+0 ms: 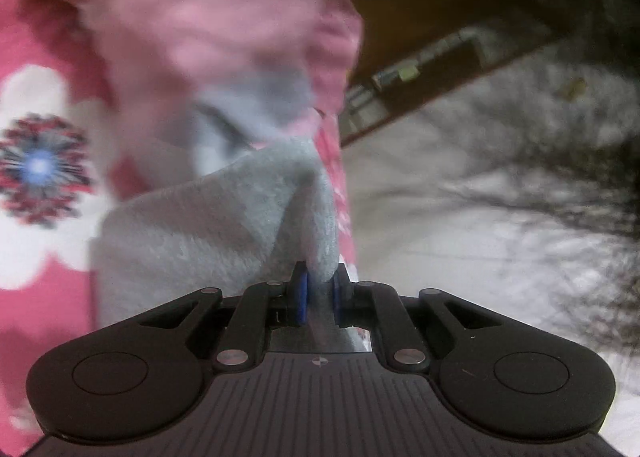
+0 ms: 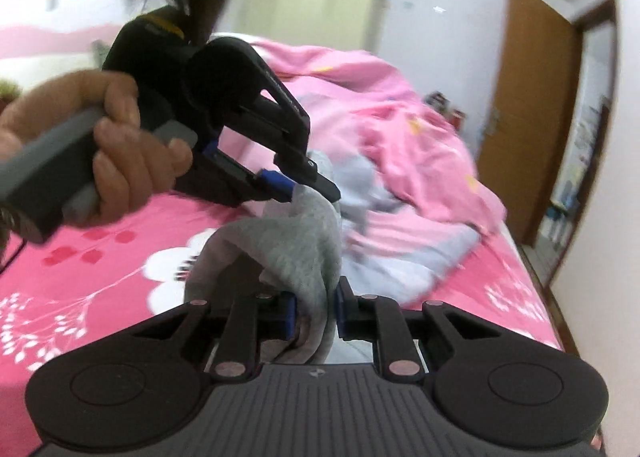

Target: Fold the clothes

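Observation:
A grey fleecy garment (image 1: 208, 225) is held up between both grippers above a pink floral bed. My left gripper (image 1: 320, 293) is shut on one edge of it, its blue pads pinching the fabric. Seen from the right wrist, the left gripper (image 2: 310, 189) sits at centre left, held by a hand (image 2: 120, 161), clamping the top of the grey garment (image 2: 296, 241). My right gripper (image 2: 314, 315) is shut on the lower part of the same cloth, which hangs slack between the two. Both views are blurred.
A pink floral bedsheet (image 2: 100, 257) covers the bed. A crumpled pink quilt (image 2: 400, 117) and a heap of pink and grey clothes (image 2: 400, 249) lie behind. A wooden door (image 2: 528, 117) stands at right, a pale wardrobe (image 2: 316, 13) at the back.

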Demonstrator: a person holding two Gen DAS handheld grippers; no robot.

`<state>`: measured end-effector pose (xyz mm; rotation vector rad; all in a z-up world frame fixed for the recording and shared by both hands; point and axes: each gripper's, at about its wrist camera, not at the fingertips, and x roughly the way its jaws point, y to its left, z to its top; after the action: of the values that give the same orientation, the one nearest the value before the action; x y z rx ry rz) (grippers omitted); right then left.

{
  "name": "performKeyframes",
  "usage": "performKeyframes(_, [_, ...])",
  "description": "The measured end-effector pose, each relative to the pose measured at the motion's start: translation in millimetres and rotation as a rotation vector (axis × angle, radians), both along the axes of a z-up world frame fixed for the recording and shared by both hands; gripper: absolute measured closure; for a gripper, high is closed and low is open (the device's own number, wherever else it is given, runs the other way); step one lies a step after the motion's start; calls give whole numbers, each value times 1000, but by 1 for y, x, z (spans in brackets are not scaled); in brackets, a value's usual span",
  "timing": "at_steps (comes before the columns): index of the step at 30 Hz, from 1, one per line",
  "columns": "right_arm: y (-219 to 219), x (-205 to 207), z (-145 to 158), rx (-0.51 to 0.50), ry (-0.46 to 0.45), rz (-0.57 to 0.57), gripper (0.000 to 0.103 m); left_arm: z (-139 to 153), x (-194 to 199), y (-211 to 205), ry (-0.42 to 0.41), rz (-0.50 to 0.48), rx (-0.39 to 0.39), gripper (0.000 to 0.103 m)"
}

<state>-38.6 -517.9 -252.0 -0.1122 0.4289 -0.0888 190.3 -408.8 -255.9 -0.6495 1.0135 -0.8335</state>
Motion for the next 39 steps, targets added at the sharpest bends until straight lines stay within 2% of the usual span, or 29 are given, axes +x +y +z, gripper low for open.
performKeyframes(4, [-45, -13, -12, 96, 15, -101, 84, -19, -4, -66, -21, -78, 51, 94])
performKeyframes(6, [-67, -17, -25, 169, 33, -154, 84, -38, -5, -97, -16, -133, 97, 92])
performKeyframes(8, [-90, -22, -44, 274, 65, -212, 84, -62, -3, -123, -4, -212, 152, 85])
performKeyframes(9, [-103, -24, -56, 346, 90, -242, 84, -77, -2, -133, 23, -238, 176, 77])
performKeyframes(10, [-116, -25, -70, 422, 118, -276, 84, -87, -2, -138, 53, -255, 188, 73])
performKeyframes(12, [-141, -29, -96, 579, 168, -350, 84, -96, -1, -136, 104, -260, 179, 73])
performKeyframes(13, [-152, -31, -106, 652, 180, -380, 83, -93, -1, -128, 98, -250, 160, 72])
performKeyframes(16, [-177, -39, -117, 838, 163, -428, 81, -76, -2, -98, 57, -207, 108, 57])
performKeyframes(19, [-184, -43, -113, 918, 205, -451, 72, -50, -4, -66, -11, -157, 129, 52])
performKeyframes(20, [-185, -43, -110, 932, 231, -466, 60, -45, -7, -57, -35, -151, 155, 52])
performKeyframes(21, [-187, -43, -106, 947, 258, -481, 55, -41, -11, -49, -58, -147, 182, 52])
performKeyframes(24, [-190, -46, -92, 979, 315, -498, 55, -32, -28, -23, -131, -146, 267, 52])
performKeyframes(25, [-188, -47, -83, 958, 321, -488, 55, -33, -34, -18, -156, -159, 294, 52])
performKeyframes(28, [-179, -39, -51, 790, 342, -425, 54, -35, -62, -16, -277, -241, 381, 52])
performKeyframes(31, [-156, -13, -24, 471, 389, -304, 54, -42, -93, -27, -447, -330, 507, 52])
performKeyframes(33, [-138, 10, -21, 249, 431, -196, 54, -50, -107, -38, -546, -367, 573, 52])
performKeyframes(35, [-125, 33, -32, 97, 504, -79, 55, -55, -116, -45, -609, -375, 617, 54])
performKeyframes(37, [-116, 49, -46, -17, 567, 15, 68, -60, -116, -47, -597, -356, 630, 66])
performKeyframes(38, [-115, 53, -50, -56, 579, 39, 90, -63, -115, -46, -576, -344, 625, 76])
performKeyframes(39, [-116, 56, -51, -81, 579, 56, 94, -64, -114, -45, -566, -327, 615, 89])
